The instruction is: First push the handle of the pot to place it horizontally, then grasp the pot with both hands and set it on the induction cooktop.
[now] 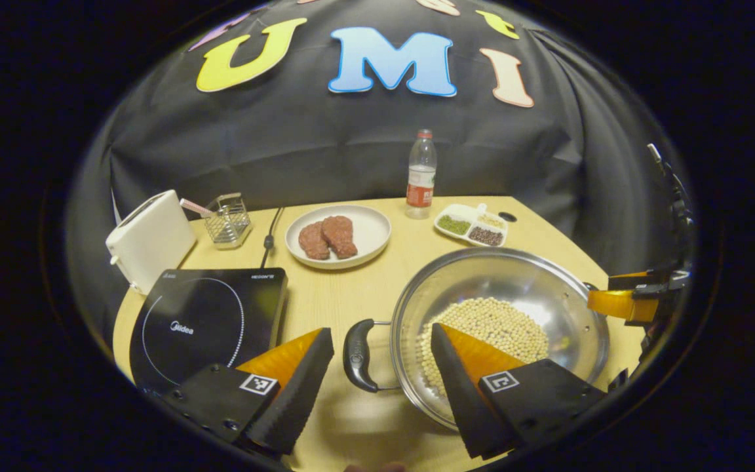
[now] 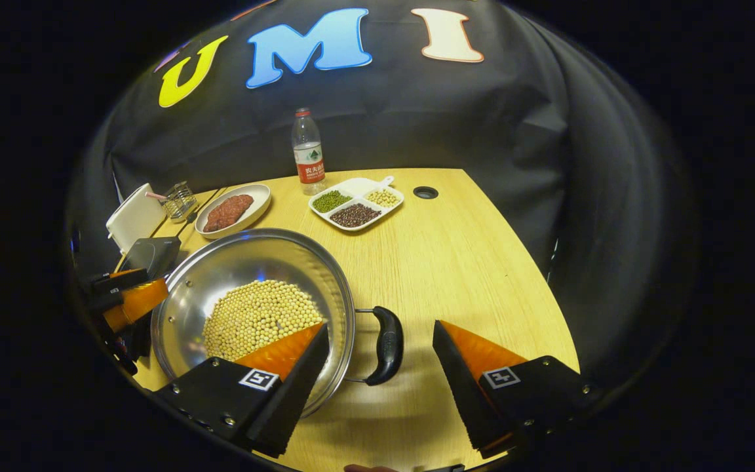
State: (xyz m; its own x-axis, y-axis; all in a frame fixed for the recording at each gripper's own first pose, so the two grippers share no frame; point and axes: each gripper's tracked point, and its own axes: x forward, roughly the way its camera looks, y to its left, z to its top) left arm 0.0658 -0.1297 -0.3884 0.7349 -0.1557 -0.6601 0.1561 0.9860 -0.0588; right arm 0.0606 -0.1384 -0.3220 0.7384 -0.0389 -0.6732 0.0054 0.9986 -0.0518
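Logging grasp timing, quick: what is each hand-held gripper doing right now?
Left hand-held gripper: open, straddling the black left handle of the steel pot of soybeans.
Right hand-held gripper: open, straddling its black right handle.

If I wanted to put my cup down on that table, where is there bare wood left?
The widest bare stretch is the table right of the pot, in front of the divided dish. A narrower strip runs between the induction cooktop and the pot, in front of the meat plate. The back left is crowded: toaster, wire basket, plate, bottle.
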